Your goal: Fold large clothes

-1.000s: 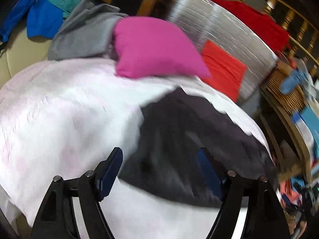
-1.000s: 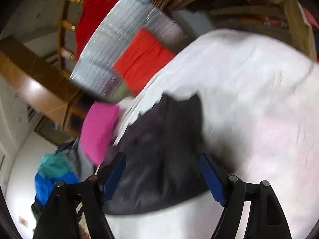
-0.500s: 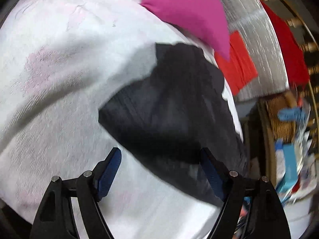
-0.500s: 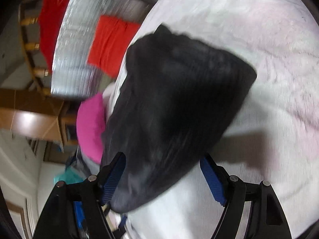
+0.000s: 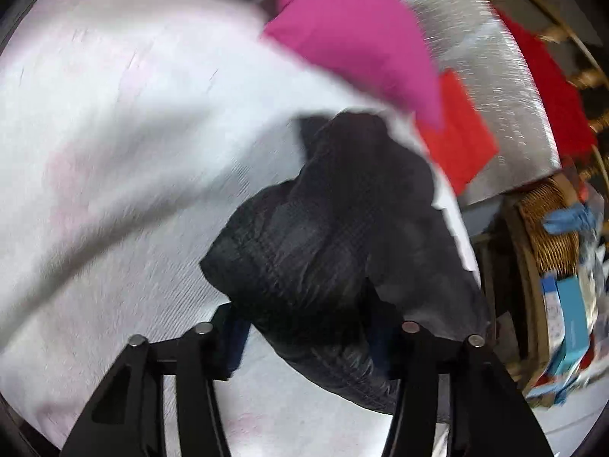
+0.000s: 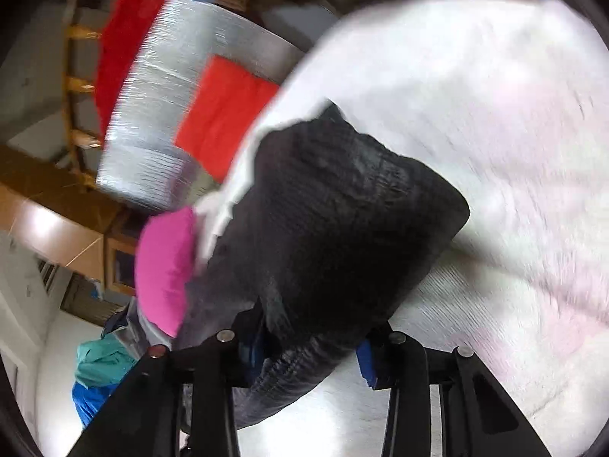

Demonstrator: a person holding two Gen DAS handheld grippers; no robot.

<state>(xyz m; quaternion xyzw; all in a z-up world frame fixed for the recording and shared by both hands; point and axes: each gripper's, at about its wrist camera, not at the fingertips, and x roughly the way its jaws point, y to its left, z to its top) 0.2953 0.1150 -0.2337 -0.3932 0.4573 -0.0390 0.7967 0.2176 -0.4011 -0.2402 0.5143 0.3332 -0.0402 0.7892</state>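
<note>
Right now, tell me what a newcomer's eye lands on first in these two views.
First, the black garment, bunched between both grippers' fingers, lifted off the white bedspread. Next, the magenta cushion at the bed's far end, beside a bright red cloth against a silver panel.

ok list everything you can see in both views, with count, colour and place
black garment: one, black, bunched on the white bed cover, near end between both sets of jaws
bed cover: one, white with faint pink patches, under the garment
pillow: one, magenta, far edge of the bed
silver panel: one, silver, beyond the bed
red cloths: two, red, one on the panel, one on the wooden railing
wicker basket: one, brown, beside the bed
clothes pile: teal and blue, past the pillow
left gripper: black, blue pads, jaws closed on the garment
right gripper: same, jaws closed on the garment
</note>
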